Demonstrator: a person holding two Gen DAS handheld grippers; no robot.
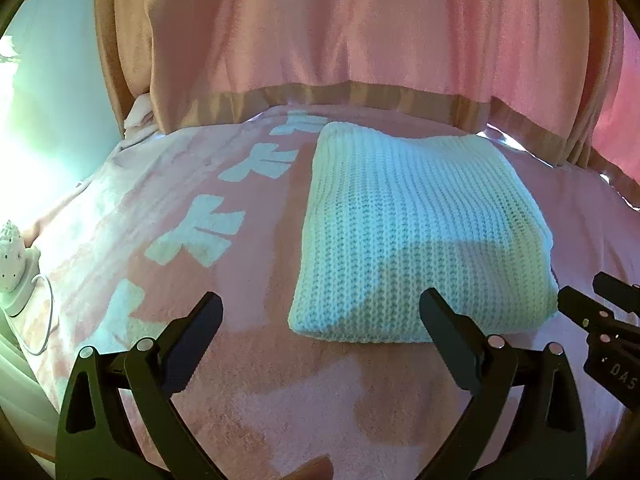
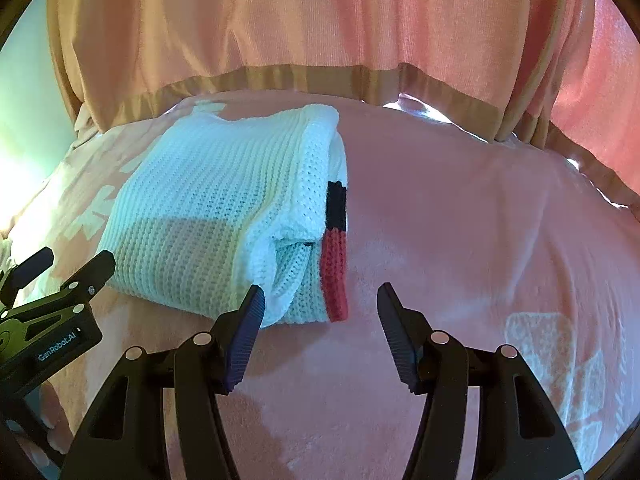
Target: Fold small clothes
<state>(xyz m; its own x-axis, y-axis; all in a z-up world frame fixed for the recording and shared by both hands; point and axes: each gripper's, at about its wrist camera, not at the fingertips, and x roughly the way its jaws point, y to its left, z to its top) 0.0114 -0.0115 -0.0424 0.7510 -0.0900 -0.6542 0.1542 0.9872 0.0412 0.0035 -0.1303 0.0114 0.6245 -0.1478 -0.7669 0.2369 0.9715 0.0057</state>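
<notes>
- Left hand-held gripper (image 1: 320,312): jaws spread wide, nothing between them, held low and pointing forward.
- Right hand-held gripper (image 2: 320,304): jaws also apart and holding nothing, level with the left one and close beside it.

pink blanket (image 1: 320,400), pink curtain (image 1: 360,20), white lamp (image 1: 12,264)

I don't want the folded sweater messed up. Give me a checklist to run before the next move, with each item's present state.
1. Left gripper open, holding nothing: ok.
2. Right gripper open, holding nothing: ok.
3. White knit sweater folded into a compact rectangle on the pink blanket: ok.
4. Red and black trim tucked flush along the fold's edge: not ok, it shows at the side.
5. Layers underneath lying even: cannot tell.
6. Lamp cord apart from the sweater: ok.
</notes>
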